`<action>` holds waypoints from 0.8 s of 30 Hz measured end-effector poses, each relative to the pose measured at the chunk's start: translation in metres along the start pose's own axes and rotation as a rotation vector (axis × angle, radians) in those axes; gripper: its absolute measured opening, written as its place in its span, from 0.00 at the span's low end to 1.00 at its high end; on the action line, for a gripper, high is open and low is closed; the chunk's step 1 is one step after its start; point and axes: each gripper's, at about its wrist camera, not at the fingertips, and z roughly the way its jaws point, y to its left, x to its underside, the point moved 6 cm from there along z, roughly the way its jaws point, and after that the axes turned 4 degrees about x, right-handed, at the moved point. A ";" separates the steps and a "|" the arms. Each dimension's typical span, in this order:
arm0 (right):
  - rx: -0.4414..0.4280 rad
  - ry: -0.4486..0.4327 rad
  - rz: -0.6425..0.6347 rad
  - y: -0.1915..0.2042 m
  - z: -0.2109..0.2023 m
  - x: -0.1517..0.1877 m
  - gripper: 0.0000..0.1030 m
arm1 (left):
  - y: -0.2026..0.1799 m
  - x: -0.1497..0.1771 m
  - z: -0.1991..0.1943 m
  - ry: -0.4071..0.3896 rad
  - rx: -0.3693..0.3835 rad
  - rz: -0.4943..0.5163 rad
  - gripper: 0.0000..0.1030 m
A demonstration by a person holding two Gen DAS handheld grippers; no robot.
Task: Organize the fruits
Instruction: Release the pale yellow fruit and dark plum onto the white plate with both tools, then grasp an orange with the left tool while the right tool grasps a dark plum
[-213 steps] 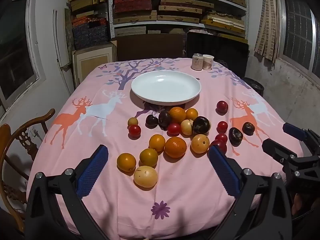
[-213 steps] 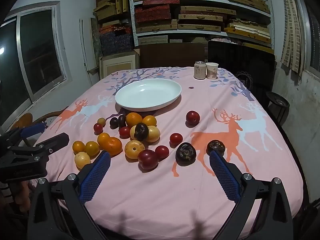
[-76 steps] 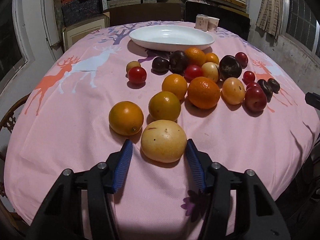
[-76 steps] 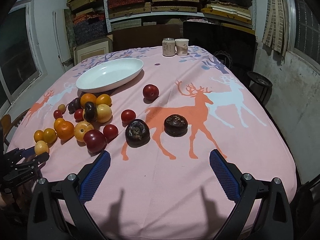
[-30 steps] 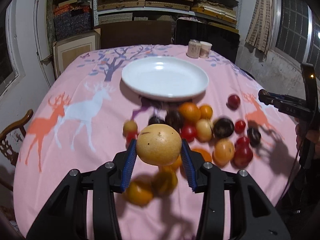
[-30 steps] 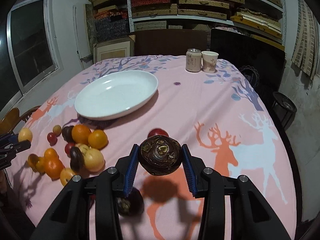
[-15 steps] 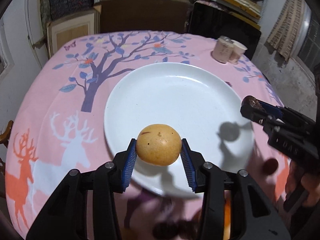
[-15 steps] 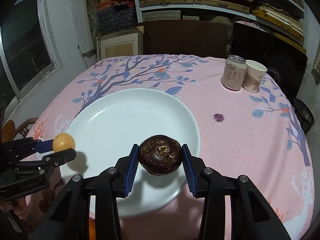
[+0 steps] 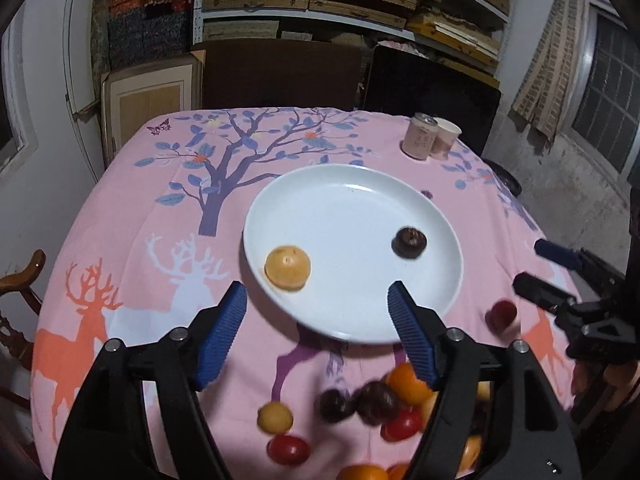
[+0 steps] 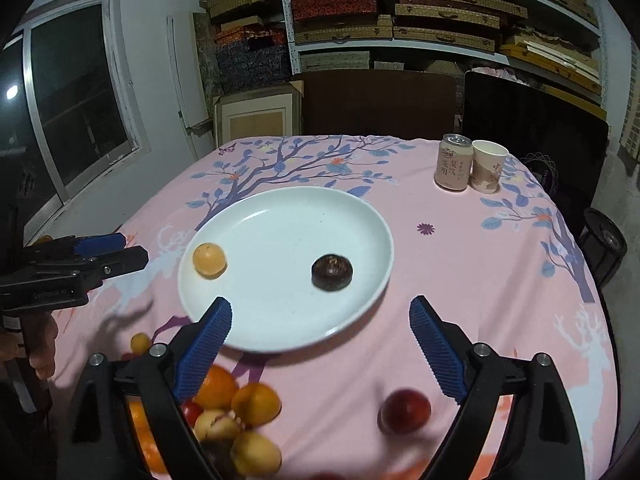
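A white plate (image 9: 360,320) (image 10: 360,216) lies on the pink tablecloth. On it rest a yellow round fruit (image 9: 287,267) (image 10: 209,260) at its left and a dark brown fruit (image 9: 409,242) (image 10: 332,272) at its right. My left gripper (image 9: 316,304) hangs over the plate's near rim, its jaws opening and nothing between them; it also shows from the side (image 10: 116,254). My right gripper (image 10: 320,320) is likewise opening and empty, seen too at the right edge (image 9: 540,268). Several loose fruits (image 9: 376,404) (image 10: 232,404) lie in a heap nearer me.
A drink can (image 9: 418,141) (image 10: 453,163) and a paper cup (image 9: 445,138) (image 10: 488,166) stand at the table's far right. A red fruit (image 10: 405,411) (image 9: 501,314) lies alone right of the heap. A wooden chair (image 9: 18,280) is at the left. Shelves rise behind.
Both grippers have let go of their fruits, which now lie on the plate. Both have drawn back toward me and their jaws have spread apart.
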 end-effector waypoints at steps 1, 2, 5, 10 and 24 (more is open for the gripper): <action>0.005 -0.014 -0.009 0.000 -0.013 0.010 0.92 | -0.004 0.014 -0.010 0.001 -0.002 0.033 0.69; 0.020 -0.030 -0.019 -0.002 -0.029 0.024 0.94 | -0.008 0.028 -0.020 0.006 -0.008 0.064 0.69; 0.018 -0.049 -0.005 -0.009 -0.059 0.060 0.96 | -0.014 0.079 -0.044 0.033 -0.029 0.130 0.69; -0.041 -0.025 0.091 -0.022 -0.083 0.109 0.96 | -0.013 0.144 -0.063 0.072 -0.064 0.165 0.69; -0.033 0.031 0.069 -0.010 -0.089 0.151 0.96 | -0.009 0.186 -0.036 0.130 -0.122 0.247 0.37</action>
